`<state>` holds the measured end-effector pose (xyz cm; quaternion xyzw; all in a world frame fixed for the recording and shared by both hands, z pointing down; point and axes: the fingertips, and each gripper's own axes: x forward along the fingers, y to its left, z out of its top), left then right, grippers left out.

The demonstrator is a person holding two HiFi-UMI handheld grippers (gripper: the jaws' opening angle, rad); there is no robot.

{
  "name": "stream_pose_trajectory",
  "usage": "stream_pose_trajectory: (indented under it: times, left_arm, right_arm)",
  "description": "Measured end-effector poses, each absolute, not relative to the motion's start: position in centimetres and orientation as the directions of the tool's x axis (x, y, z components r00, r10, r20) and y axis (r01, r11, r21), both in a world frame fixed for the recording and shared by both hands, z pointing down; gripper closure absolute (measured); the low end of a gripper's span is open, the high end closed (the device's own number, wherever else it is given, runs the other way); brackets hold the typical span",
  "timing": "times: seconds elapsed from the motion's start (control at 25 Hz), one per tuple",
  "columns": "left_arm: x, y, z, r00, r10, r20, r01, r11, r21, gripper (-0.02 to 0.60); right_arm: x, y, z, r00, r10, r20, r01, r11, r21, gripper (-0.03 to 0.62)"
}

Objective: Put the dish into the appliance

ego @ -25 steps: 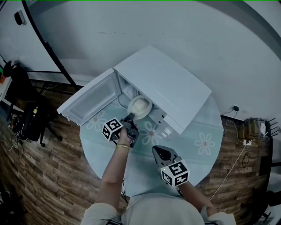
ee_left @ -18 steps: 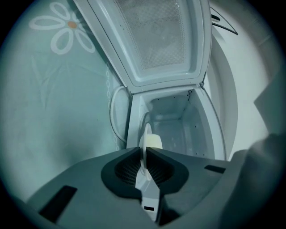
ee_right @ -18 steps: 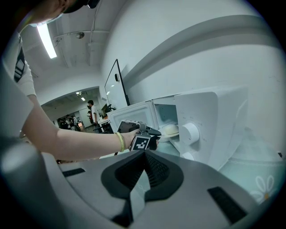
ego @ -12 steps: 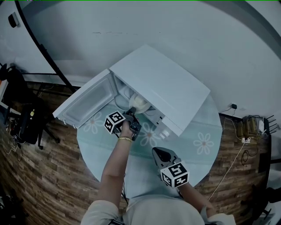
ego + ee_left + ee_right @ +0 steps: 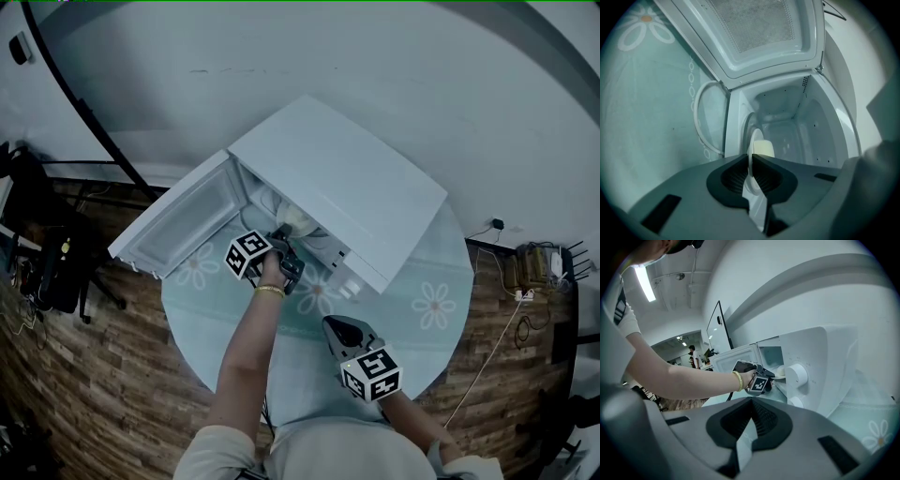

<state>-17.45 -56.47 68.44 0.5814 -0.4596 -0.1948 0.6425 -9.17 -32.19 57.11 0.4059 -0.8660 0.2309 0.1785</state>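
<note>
A white microwave (image 5: 347,178) stands on the round table with its door (image 5: 178,225) swung open to the left. My left gripper (image 5: 281,237) is at the mouth of the cavity, shut on the rim of a white dish (image 5: 292,221) that is partly hidden under the appliance top. In the left gripper view the dish (image 5: 761,147) stands edge-on between the pressed jaws of the left gripper (image 5: 751,165), with the bare cavity (image 5: 792,126) just beyond. My right gripper (image 5: 339,325) hangs over the table nearer the person, shut and holding nothing (image 5: 751,405).
The table (image 5: 431,309) wears a pale cloth with flower prints. Two round knobs (image 5: 797,373) sit on the microwave's front panel. A white wall rises behind the appliance. Wooden floor, a dark chair (image 5: 47,253) at left and cables (image 5: 525,281) at right surround the table.
My left gripper has carried the dish forward, from in front of the opening to inside the cavity mouth, so less of the dish shows. The right gripper has stayed put.
</note>
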Motion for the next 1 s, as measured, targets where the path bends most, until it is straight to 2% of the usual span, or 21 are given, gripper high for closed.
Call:
stream_pose_trajectory:
  times: [0.2, 0.44, 0.48, 0.56, 0.64, 1.0]
  left_arm:
    - [-17.1, -56.8, 68.3, 0.503, -0.776, 0.381, -0.330, 0.235, 0.914, 0.540]
    - [-16.9, -56.8, 67.9, 0.520, -0.775, 0.360, -0.309, 0.222, 0.925, 0.540]
    - [-16.9, -56.8, 67.7, 0.522, -0.776, 0.353, -0.307, 0.215, 0.927, 0.530]
    - [-17.1, -56.6, 67.5, 0.518, -0.780, 0.351, -0.319, 0.204, 0.925, 0.454]
    - [-17.4, -56.3, 67.3, 0.508, -0.783, 0.358, -0.336, 0.203, 0.920, 0.405]
    - [-18.7, -52.1, 64.9, 0.487, -0.800, 0.349, -0.377, 0.168, 0.911, 0.390]
  right_arm:
    - [-9.6, -32.1, 57.1, -0.611, -0.620, 0.493, -0.783, 0.567, -0.257, 0.588]
    - [-9.7, -31.9, 56.8, -0.612, -0.622, 0.489, -0.782, 0.569, -0.254, 0.588]
    - [-9.7, -31.9, 56.7, -0.612, -0.623, 0.487, -0.782, 0.570, -0.253, 0.588]
    - [-9.8, -31.7, 56.5, -0.613, -0.623, 0.485, -0.780, 0.572, -0.252, 0.588]
    - [-9.7, -31.5, 56.3, -0.615, -0.623, 0.483, -0.779, 0.576, -0.249, 0.588]
    - [-10.1, -30.0, 55.0, -0.638, -0.616, 0.462, -0.758, 0.608, -0.236, 0.588]
